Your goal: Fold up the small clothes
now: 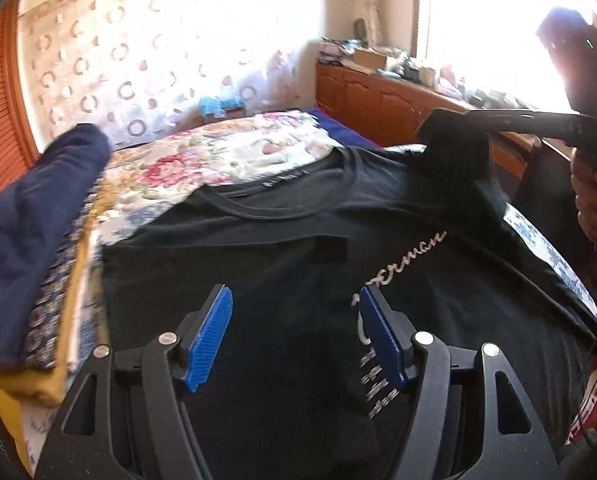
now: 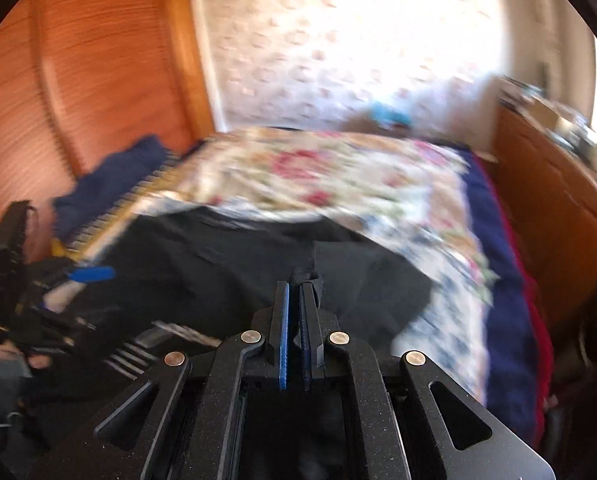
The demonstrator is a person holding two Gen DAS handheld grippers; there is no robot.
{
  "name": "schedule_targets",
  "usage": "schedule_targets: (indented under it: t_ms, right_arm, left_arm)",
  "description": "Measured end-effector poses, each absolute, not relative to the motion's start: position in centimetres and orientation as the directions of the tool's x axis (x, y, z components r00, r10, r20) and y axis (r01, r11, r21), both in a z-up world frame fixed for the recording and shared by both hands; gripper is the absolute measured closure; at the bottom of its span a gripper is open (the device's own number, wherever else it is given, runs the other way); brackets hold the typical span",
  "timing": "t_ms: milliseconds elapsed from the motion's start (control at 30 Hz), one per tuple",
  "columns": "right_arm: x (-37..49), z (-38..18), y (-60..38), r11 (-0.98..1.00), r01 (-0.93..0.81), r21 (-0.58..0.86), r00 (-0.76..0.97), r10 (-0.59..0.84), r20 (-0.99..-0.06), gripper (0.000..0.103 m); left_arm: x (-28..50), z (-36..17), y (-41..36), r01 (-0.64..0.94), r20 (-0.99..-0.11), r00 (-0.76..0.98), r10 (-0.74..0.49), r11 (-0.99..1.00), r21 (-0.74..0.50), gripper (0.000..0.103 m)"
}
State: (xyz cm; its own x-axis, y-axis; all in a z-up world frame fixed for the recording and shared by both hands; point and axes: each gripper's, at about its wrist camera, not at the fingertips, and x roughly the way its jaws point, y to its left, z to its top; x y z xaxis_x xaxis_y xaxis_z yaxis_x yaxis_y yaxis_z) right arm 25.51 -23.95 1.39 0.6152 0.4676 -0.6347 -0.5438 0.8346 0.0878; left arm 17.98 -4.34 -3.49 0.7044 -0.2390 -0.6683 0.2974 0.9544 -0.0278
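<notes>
A black T-shirt [image 1: 278, 240] with pale lettering lies front up on a floral bedspread [image 1: 218, 156], its collar toward the far side. Over its lower chest my left gripper [image 1: 294, 296] stands open, with nothing between its blue pads. My right gripper [image 1: 450, 114] reaches in from the right, shut on the shirt's sleeve, and holds that black fold lifted off the bed. In the blurred right wrist view the right gripper [image 2: 298, 284] has its pads together on a small bunch of black cloth, with the T-shirt [image 2: 202, 264] spread below. The left gripper's blue pad [image 2: 94, 274] shows at the left.
A pile of clothes with a navy garment [image 1: 38, 208] on top sits at the left of the bed. A wooden cabinet [image 1: 378, 96] with clutter stands beyond the bed on the right. A wooden panel [image 2: 98, 80] rises on the left. A person's hand [image 1: 590, 200] grips the right tool.
</notes>
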Motion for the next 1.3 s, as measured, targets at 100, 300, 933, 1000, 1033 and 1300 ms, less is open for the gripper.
schedule_targets:
  t_ms: [100,300,933,1000,1033,1300]
  right_arm:
    - [26.3,1.6,-20.7,0.78,-0.609,0.144,0.549,0.545,-0.634,0.099]
    - [26.2,0.5,-19.9,0.815,-0.572,0.096,0.582,0.485,-0.653,0.067]
    - [26.2,-7.9,-27.8,0.924,-0.368,0.109,0.505,0.297,-0.811,0.08]
    - [26.0,-7.2,-27.7,0.913,-0.385,0.135,0.508,0.331,-0.795,0.095]
    - [25.8,-6.9,-27.7,0.909,-0.394,0.134,0.515,0.339,-0.787,0.096]
    - [23.4,-5.0,-26.8,0.892,-0.435,0.121,0.56,0.374,-0.74,0.1]
  left_arm:
    - [17.3,-3.3,-3.2,0.272,-0.66,0.716,-0.229,0.962,-0.039,0.036]
    - [16.8,-3.9,-3.0,0.267,-0.667,0.711,-0.222,0.963,-0.035,0.036]
    - [15.9,-3.7,-4.6,0.3,-0.649,0.715,-0.259,0.953,-0.05,0.036]
    - [15.4,-3.6,-4.5,0.294,-0.646,0.72,-0.254,0.955,-0.047,0.036]
    - [15.1,-3.5,-4.4,0.29,-0.644,0.723,-0.25,0.956,-0.046,0.036]
    - [12.3,-2.9,-3.8,0.26,-0.626,0.746,-0.226,0.965,-0.038,0.036]
